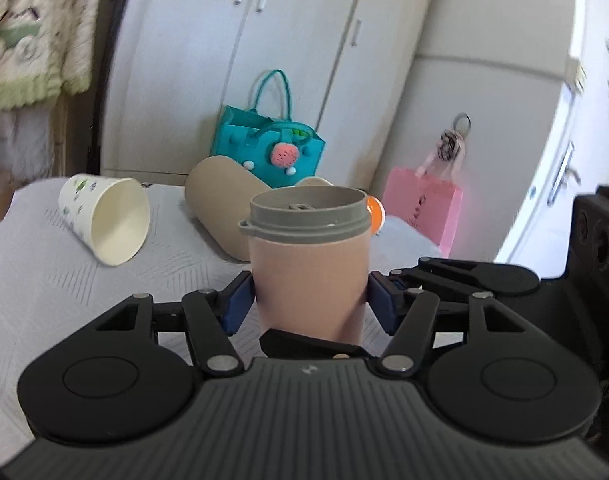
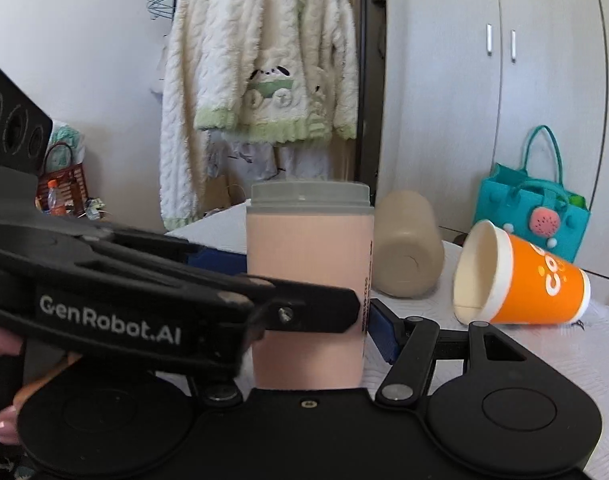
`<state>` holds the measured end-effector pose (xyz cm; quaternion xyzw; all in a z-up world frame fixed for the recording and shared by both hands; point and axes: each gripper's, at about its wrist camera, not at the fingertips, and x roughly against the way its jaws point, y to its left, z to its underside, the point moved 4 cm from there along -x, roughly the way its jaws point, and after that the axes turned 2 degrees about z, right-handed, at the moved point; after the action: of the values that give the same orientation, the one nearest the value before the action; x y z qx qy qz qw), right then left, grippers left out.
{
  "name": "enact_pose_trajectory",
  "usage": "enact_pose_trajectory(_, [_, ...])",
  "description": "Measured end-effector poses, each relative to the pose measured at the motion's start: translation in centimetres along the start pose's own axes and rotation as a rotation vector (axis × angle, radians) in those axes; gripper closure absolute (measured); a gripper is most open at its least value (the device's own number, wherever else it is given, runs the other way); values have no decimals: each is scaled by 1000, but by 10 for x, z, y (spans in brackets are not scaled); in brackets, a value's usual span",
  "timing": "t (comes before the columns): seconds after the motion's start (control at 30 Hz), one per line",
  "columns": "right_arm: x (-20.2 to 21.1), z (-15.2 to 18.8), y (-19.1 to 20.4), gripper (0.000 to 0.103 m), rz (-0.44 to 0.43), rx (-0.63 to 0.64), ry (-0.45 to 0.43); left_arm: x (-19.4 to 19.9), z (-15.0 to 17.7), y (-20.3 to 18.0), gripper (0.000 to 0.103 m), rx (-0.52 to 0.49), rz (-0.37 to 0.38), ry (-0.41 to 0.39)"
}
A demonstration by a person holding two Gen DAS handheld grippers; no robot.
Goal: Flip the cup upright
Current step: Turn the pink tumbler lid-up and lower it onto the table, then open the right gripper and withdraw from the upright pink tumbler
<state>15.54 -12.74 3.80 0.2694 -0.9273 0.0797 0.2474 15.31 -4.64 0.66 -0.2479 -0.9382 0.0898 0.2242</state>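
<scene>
Risk first: with two tools crowded on one cup, easy to knock it back over. Pink cup (image 1: 308, 276) upright on the white cloth (image 1: 44, 300), grey lid (image 1: 308, 212) on top, dead centre in both views. Looks essentially righted, so mostly a matter of letting go cleanly. Likely trouble if one side lets go sooner than the other, or backs out at a slant: could drag the tall, narrow body sideways and tip it. Cloth also soft and wrinkled, so a poor footing. Could also roll toward the beige tumbler (image 1: 220, 208) lying at 11 o'clock just behind, or the white paper cup (image 1: 104, 220) on its side at 10 o'clock. Orange paper cup (image 2: 520, 280) lying down at 3 o'clock in the right wrist view, well clear.

Left gripper (image 1: 310, 300): blue pads (image 1: 238, 300) pressed to the cup's lower wall at 9 and 3 o'clock, spread only as wide as the cup, apparently clamped on it.

Right gripper (image 2: 308, 336): one blue pad at 3 o'clock right against the cup wall; the other hidden behind the left tool crossing in from 9 o'clock, so cannot tell whether gripping or merely alongside.
</scene>
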Motion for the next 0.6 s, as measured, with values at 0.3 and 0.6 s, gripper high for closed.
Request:
enact_pose_trajectory(0.3, [-16,-3,-18,35,63,-40,-35,-26,-14,-1,42,-88,-5,-13])
enact_pose_trajectory(0.6, [-37,2,-36,35,84,-115,20,-49,-17,9,42,-77,9,24])
